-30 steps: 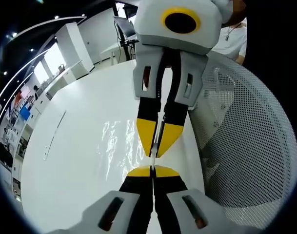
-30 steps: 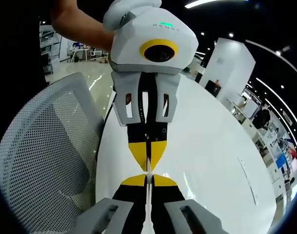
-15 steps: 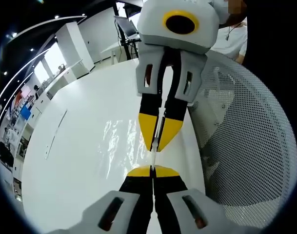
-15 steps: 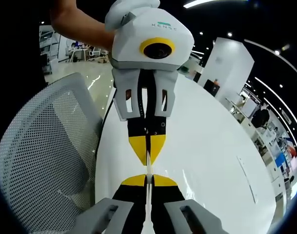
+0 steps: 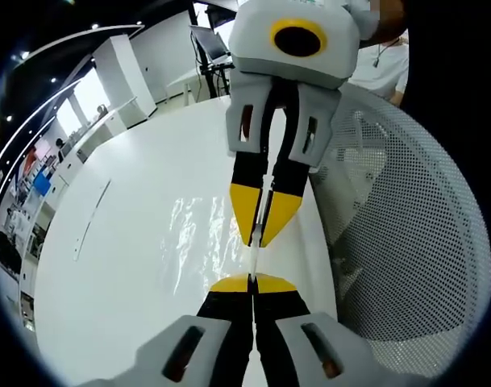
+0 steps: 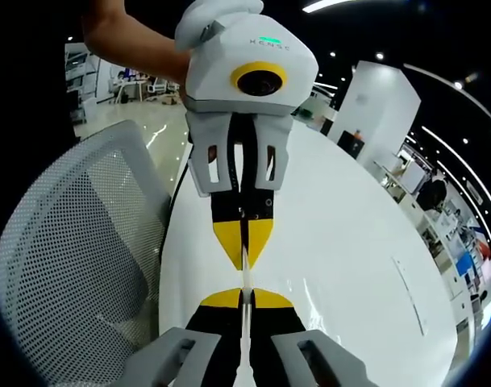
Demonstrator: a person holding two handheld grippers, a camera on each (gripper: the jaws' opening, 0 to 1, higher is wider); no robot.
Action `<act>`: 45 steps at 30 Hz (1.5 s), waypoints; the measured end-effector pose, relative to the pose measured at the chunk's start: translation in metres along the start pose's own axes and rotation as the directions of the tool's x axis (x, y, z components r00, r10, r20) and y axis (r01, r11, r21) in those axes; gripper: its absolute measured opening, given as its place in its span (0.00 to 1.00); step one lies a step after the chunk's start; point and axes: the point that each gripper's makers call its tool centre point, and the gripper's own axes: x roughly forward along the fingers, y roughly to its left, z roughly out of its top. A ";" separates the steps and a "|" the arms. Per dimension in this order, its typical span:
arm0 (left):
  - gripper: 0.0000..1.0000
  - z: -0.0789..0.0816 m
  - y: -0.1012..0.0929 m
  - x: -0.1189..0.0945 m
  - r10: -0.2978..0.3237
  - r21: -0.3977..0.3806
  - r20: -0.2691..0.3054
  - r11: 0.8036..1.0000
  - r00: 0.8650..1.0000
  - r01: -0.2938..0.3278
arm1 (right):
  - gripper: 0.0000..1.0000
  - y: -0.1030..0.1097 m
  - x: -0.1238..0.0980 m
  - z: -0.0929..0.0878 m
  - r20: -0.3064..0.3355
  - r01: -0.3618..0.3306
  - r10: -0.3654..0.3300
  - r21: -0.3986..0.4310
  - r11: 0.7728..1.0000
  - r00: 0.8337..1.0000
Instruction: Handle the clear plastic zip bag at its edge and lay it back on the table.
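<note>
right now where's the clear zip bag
The clear zip bag is pinched at its edge between the two facing grippers: left gripper, right gripper. In the left gripper view it spreads left over the white table, with the mesh chair right.

Zip bag [image 5: 198, 242] on the table [image 5: 124, 266]; mesh chair [image 5: 398, 234] beside the table
</note>
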 end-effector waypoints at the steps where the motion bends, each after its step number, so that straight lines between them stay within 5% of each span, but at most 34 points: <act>1: 0.00 0.000 0.000 0.000 0.000 -0.001 0.001 1.000 1.000 0.000 | 0.00 0.000 0.000 0.000 0.000 -0.001 0.001 0.001 1.000 1.000; 45: 0.00 0.001 0.002 -0.002 -0.013 -0.004 -0.006 1.000 1.000 0.013 | 0.00 -0.004 -0.005 -0.006 0.004 0.017 -0.017 0.029 0.999 1.000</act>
